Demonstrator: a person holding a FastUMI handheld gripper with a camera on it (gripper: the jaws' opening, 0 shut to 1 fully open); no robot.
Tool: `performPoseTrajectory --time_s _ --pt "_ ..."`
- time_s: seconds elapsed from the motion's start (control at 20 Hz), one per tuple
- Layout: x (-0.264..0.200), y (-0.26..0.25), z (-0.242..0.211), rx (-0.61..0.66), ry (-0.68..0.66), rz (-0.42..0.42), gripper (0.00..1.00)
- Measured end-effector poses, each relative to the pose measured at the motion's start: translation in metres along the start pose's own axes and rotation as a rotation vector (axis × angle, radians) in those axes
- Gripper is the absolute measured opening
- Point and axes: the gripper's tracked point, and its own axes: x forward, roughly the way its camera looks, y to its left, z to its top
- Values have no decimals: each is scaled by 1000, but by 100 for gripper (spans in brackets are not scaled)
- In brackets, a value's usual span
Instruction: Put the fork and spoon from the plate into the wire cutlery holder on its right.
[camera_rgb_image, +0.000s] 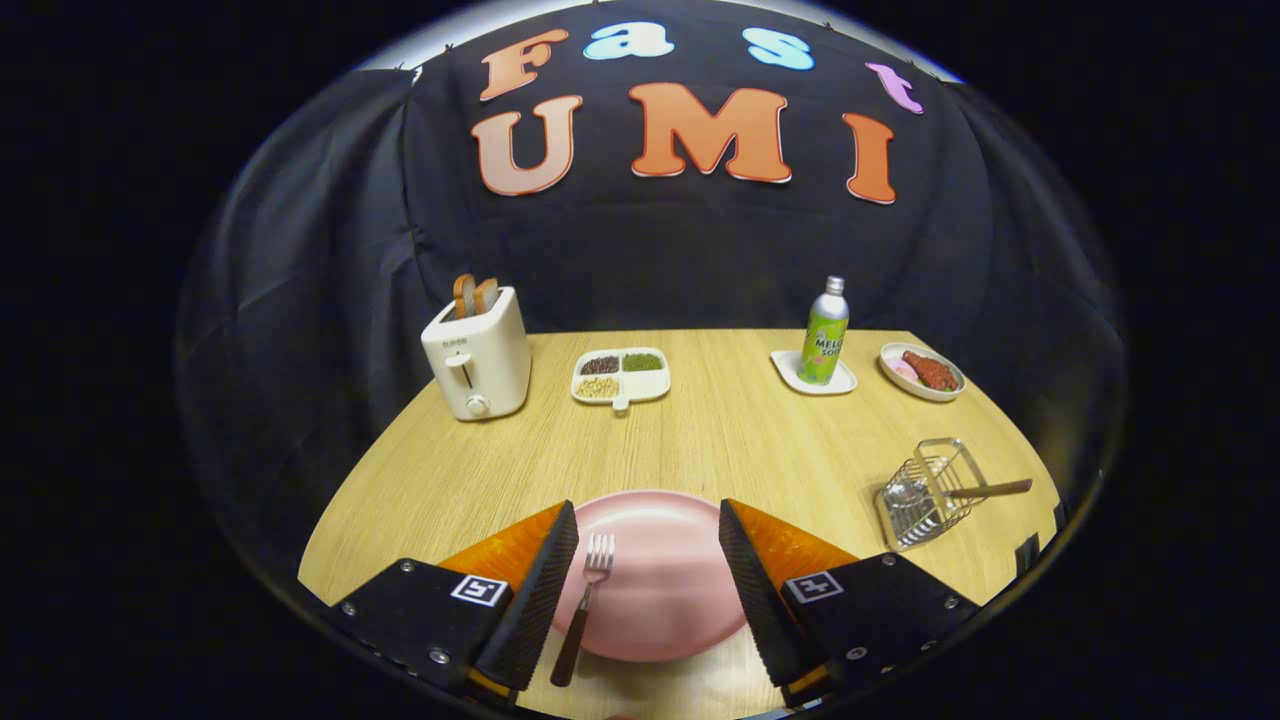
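Gripper view: I have the gripper (648, 585) poised low over the near edge of the table (720, 440), its two fingers spread wide apart and gripping nothing. Between them lies the pink plate (670, 570). The fork (585, 605) rests along the plate's nine o'clock side, just inside my left finger, tines pointing to twelve o'clock and the dark handle hanging over the plate's near rim onto the wood.

At about two o'clock from the plate, well apart from it, sits the wire cutlery holder (925, 495), tipped on the table, with the spoon (960, 490) already in it; its handle sticks out toward three o'clock.

Farther back, from ten o'clock round to one o'clock, I see a cream toaster (477, 355) with two slices of toast (474, 295) poking up, a divided dish (621, 375) of beans and grains, a green bottle (825, 333) upright on a small white tray (812, 373), and a small bowl (922, 371) holding something red.

The tabletop is light wood, and black cloth (330, 250) closes in the booth behind it.
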Motion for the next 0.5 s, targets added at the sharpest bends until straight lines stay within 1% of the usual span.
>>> performPoseTrajectory --time_s 0.15,0.3,0.4,0.45,0.5 --pt "18 14 -37 -30 100 15 86" --pt "30 19 -66 -69 171 12 85" --pt "34 20 -80 -80 214 11 81" --pt "35 20 -86 -76 235 10 77" --pt "37 21 -92 -69 262 14 75"
